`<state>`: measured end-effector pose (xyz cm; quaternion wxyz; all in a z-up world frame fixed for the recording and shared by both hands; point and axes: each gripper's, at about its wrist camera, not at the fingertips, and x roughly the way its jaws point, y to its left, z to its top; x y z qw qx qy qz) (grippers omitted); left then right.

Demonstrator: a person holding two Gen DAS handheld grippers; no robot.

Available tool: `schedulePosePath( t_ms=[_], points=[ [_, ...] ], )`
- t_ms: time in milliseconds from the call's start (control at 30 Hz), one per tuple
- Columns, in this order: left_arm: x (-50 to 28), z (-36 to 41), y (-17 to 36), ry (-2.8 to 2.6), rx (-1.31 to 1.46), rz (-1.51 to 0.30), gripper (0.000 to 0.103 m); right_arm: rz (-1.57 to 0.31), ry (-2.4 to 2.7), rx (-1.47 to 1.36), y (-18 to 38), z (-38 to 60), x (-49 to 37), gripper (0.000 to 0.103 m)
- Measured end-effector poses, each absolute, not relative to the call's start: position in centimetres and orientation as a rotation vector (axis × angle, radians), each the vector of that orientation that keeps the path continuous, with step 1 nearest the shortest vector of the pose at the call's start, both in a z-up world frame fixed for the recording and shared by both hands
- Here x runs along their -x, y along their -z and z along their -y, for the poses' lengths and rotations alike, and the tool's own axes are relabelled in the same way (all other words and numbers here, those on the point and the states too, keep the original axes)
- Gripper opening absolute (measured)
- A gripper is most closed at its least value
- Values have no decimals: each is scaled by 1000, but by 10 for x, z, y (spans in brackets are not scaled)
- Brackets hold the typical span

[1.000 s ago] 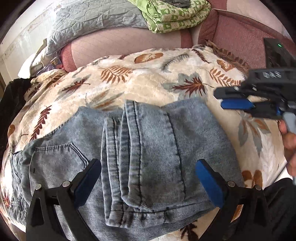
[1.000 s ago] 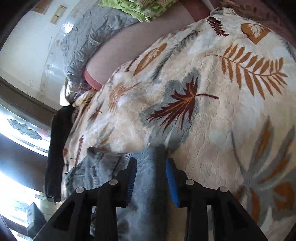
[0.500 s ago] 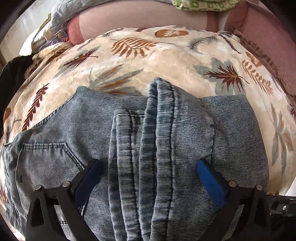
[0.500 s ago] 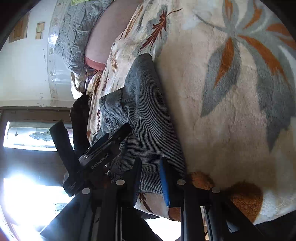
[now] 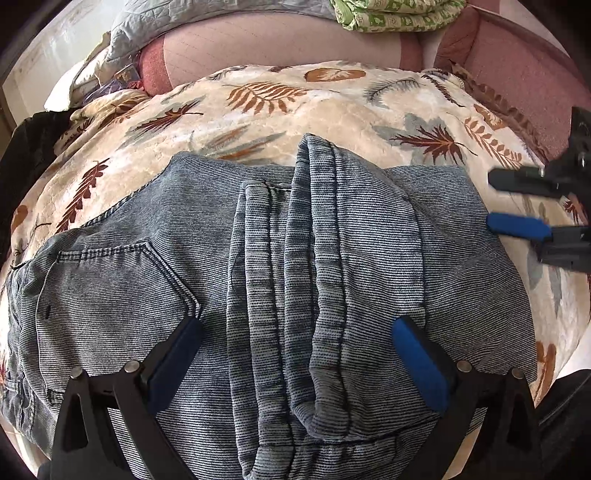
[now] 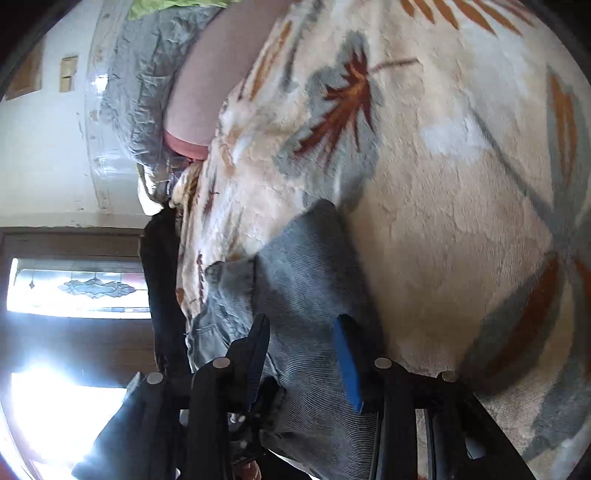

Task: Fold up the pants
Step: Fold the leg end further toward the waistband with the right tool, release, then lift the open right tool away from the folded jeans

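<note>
Currently the pants (image 5: 295, 280) lie folded on the leaf-print blanket (image 5: 332, 110) of the bed, leg hems stacked over the seat. Left gripper (image 5: 295, 358) — jaws spread wide, gripping nothing — hovers above the stack, probably to press it flat. Right gripper (image 6: 303, 354) — jaws parted, straddling the fold's right edge — appears placed to square it.

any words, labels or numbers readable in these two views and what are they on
No readable text in either view.
Green patterned bedding: small white printed motifs, not letters that can be read.
Denim pants: no tag or label showing.
Right gripper: no marking legible on its body.
Leaf-print blanket: pattern only.
</note>
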<state>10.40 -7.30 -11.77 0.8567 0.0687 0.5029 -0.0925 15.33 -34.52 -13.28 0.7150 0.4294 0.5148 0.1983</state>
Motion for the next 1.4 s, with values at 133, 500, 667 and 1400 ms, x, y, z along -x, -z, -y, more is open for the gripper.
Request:
schedulePosePath(
  t_ms=[133,500,667,1400],
  points=[
    [-99,72,119,187,-134,-1032,103,-1138,-425,-933,137,345,-189,51],
    [-85,65,118,209,-116,-1014,103,-1168,-342,-895,148,341,-201,60],
    [-68,49,107,219,-64,-973,103,-1088,-397,-873,109,336,-173,60],
    [-57,40,106,199,-73,-975,103,-1063,-427,-952,121,324,-39,71]
  ],
)
